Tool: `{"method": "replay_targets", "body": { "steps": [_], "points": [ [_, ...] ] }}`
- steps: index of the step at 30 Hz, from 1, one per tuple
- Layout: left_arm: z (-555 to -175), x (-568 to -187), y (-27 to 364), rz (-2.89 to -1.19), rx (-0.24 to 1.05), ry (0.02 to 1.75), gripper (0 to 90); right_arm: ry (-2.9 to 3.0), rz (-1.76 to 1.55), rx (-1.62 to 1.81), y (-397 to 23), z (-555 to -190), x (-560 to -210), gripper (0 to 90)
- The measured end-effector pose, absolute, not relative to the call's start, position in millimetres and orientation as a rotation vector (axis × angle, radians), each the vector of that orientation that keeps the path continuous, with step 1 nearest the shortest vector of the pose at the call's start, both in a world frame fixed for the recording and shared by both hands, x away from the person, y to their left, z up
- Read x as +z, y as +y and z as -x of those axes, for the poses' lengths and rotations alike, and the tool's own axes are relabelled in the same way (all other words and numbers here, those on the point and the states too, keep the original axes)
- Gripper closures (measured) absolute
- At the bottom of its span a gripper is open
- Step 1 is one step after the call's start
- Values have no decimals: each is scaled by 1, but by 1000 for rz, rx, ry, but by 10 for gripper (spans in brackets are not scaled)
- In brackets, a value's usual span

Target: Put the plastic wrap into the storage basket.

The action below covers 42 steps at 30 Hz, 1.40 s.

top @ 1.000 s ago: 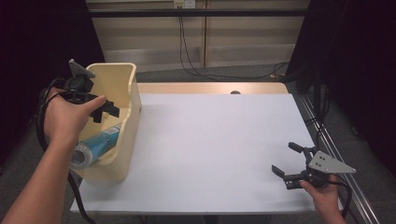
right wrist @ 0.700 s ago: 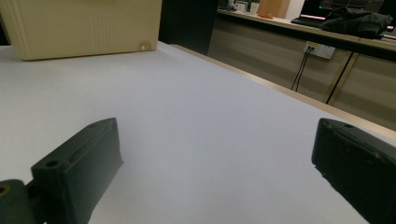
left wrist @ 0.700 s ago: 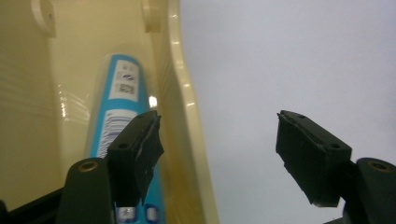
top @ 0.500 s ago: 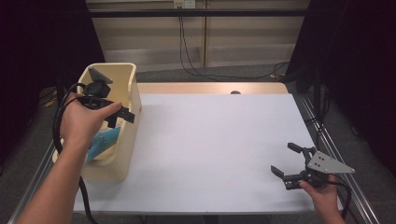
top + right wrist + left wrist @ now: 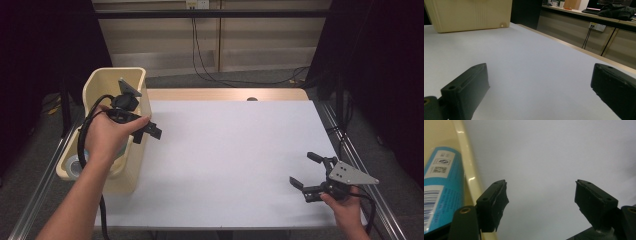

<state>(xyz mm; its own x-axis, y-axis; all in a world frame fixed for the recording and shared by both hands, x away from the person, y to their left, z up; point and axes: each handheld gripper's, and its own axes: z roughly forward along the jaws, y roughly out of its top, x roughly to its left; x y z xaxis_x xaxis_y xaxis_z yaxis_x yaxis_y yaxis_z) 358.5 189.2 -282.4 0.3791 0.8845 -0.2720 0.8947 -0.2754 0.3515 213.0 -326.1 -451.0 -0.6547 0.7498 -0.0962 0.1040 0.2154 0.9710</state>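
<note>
A cream bin (image 5: 134,165) stands at the left edge of the white surface (image 5: 235,155), its long side running away from the person. Inside it lies a blue tube (image 5: 441,187) with a white label, barcode and small printed marks, resting against the bin's inner wall; in the left gripper view the tube sits just left of the bin's rim (image 5: 469,172). A roll of tape (image 5: 75,162) shows at the bin's near end in the high view, partly hidden by the forearm.

The left tongs (image 5: 146,129) hang above the bin's right rim, tips pointing right and out over the surface. Their jaws are spread wide with nothing between them; the left gripper view shows bare white surface in the gap (image 5: 540,195). The left hand (image 5: 107,135) grips the handle, and a black cable loops from it down past the bin.

The right tongs (image 5: 306,169) rest low at the near right corner of the surface, well apart from the bin, held by the right hand (image 5: 340,202). Their jaws are also spread wide and empty, aimed left across the surface toward the bin (image 5: 469,15). Beyond the far edge run a wall panel and dangling cables (image 5: 205,55).
</note>
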Motion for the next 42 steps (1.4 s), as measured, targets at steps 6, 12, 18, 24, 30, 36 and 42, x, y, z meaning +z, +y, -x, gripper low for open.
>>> {"method": "replay_targets", "body": {
  "steps": [6, 12, 18, 24, 30, 36, 42],
  "points": [
    [-358, -290, 180, -2218, -56, 1506, 258, 1922, -795, 1475, -326, -212, -451, 9],
    [-359, -300, 170, -2227, -82, 1492, 254, 1924, -783, 1470, -325, -213, -452, 9],
    [-359, -309, 159, -2251, -101, 1466, 245, 1926, -780, 1469, -325, -214, -452, 9],
    [-359, -319, 147, -2267, -120, 1444, 239, 1922, -788, 1478, -325, -213, -452, 9],
    [-359, -329, 142, -2277, -110, 1438, 200, 1923, -787, 1477, -325, -213, -452, 9],
    [-357, -338, 139, -2289, -98, 1428, 174, 1933, -778, 1469, -325, -213, -452, 10],
    [-355, -348, 136, -2296, -92, 1421, 157, 1930, -779, 1473, -324, -213, -452, 12]
  ]
}}
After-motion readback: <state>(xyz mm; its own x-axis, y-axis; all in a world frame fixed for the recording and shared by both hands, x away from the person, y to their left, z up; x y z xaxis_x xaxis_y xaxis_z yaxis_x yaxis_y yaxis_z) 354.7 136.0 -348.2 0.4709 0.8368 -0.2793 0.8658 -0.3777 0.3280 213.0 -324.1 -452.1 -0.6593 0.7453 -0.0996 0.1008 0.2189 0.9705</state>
